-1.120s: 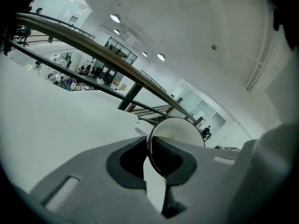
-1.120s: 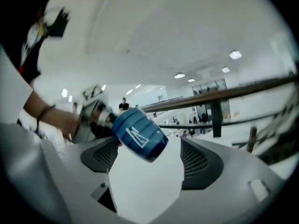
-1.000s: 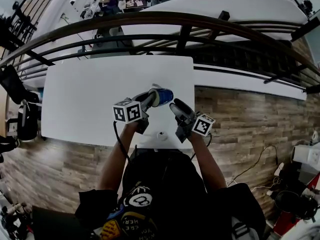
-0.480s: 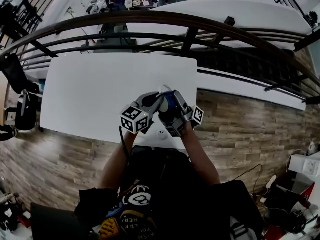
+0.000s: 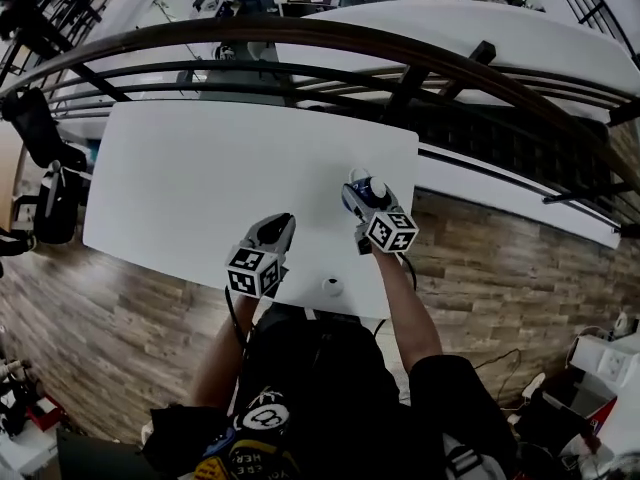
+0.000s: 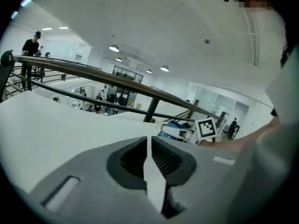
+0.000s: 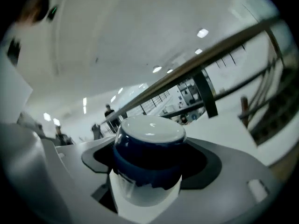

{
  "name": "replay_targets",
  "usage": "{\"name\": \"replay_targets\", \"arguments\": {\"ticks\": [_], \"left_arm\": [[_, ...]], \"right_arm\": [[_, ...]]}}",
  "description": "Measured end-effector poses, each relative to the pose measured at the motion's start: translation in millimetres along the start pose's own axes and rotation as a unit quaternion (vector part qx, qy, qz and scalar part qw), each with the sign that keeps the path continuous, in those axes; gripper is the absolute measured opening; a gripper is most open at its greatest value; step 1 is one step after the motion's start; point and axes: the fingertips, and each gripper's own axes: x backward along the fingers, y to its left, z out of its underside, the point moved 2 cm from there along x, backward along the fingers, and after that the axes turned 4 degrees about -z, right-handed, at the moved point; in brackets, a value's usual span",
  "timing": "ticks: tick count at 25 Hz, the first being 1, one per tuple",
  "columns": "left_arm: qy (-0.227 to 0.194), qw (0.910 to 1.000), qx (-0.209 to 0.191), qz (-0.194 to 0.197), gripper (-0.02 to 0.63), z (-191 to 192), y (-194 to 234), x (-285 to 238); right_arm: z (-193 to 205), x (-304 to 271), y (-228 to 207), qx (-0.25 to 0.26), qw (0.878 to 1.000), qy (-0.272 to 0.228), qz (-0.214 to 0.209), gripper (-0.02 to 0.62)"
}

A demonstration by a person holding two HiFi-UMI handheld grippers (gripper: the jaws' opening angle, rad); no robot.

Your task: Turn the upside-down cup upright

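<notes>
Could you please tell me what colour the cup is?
The cup is dark blue and white, clearest in the right gripper view.

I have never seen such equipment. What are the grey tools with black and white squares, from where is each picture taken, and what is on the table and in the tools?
A person, not a machine, works here, with a two-jaw gripper in each hand; the patterned cubes are part of the grippers. The head view looks down from a camera on the person's head at a white table beside a railing. The two gripper views come from a camera on each gripper, looking along its jaws. The left gripper has its jaws together and holds nothing. The right gripper holds a blue and white cup. A small white thing lies on the table near the person; I cannot tell what it is.
</notes>
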Motion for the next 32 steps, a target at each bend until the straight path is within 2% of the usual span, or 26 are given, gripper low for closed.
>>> {"name": "replay_targets", "arguments": {"ticks": [1, 2, 4, 8, 11, 15, 17, 19, 20, 24, 25, 26, 29, 32], "left_arm": [[0.004, 0.9999, 0.007, -0.011, 0.028, 4.7, 9.6, 5.0], [0.008, 0.9997, 0.014, -0.02, 0.016, 9.3, 17.3, 9.3], [0.018, 0.9992, 0.02, -0.03, 0.006, 19.8, 23.3, 13.6], [0.05, 0.9984, 0.013, -0.021, 0.006, 39.1, 15.4, 10.8], [0.064, 0.9979, 0.007, -0.008, 0.006, 45.2, 5.4, 5.0], [0.069, 0.9975, -0.002, 0.01, 0.006, 44.5, -11.3, -0.6], [0.069, 0.9974, -0.003, 0.022, 0.006, 45.3, -21.1, 0.9], [0.068, 0.9971, 0.0, 0.034, 0.006, 48.6, -28.7, 6.5], [0.068, 0.9969, 0.002, 0.038, 0.006, 51.3, -32.6, 10.8], [0.086, 0.9951, 0.017, 0.045, 0.006, 72.3, -52.6, 32.0], [0.091, 0.9943, 0.017, 0.052, 0.006, 76.5, -58.2, 38.4], [0.094, 0.9936, 0.012, 0.06, 0.005, 80.0, -63.9, 46.2], [0.085, 0.9924, -0.016, 0.088, 0.006, 85.1, -82.5, 75.7], [0.056, 0.99, -0.054, 0.118, 0.006, 77.3, -100.0, 108.9]], "right_arm": [[8.8, -16.8, -11.9, 0.083, 0.996, 0.027, 0.032, 0.396], [16.5, -32.7, -22.4, 0.15, 0.986, 0.049, 0.055, 0.396], [28.8, -57.0, -42.9, 0.229, 0.967, 0.08, 0.08, 0.396], [43.8, -77.7, -64.1, 0.282, 0.949, 0.101, 0.098, 0.394], [46.7, -82.1, -62.5, 0.299, 0.945, 0.104, 0.086, 0.396], [49.3, -60.9, -54.0, 0.257, 0.958, 0.112, 0.062, 0.414], [54.8, -29.9, -47.8, 0.221, 0.967, 0.111, 0.068, 0.442], [68.3, 11.8, -44.2, 0.169, 0.976, 0.104, 0.087, 0.439], [76.4, 36.2, -39.4, 0.143, 0.98, 0.099, 0.095, 0.412], [102.2, 137.9, 10.2, 0.098, 0.985, 0.078, 0.114, 0.085], [108.7, 157.5, 23.7, 0.091, 0.986, 0.072, 0.119, 0.032], [116.2, 174.4, 37.1, 0.082, 0.987, 0.07, 0.123, 0.003], [132.0, 214.6, 77.8, 0.052, 0.988, 0.058, 0.133, 0.003], [116.8, 236.7, 126.2, 0.04, 0.991, 0.014, 0.128, 0.003]]}}
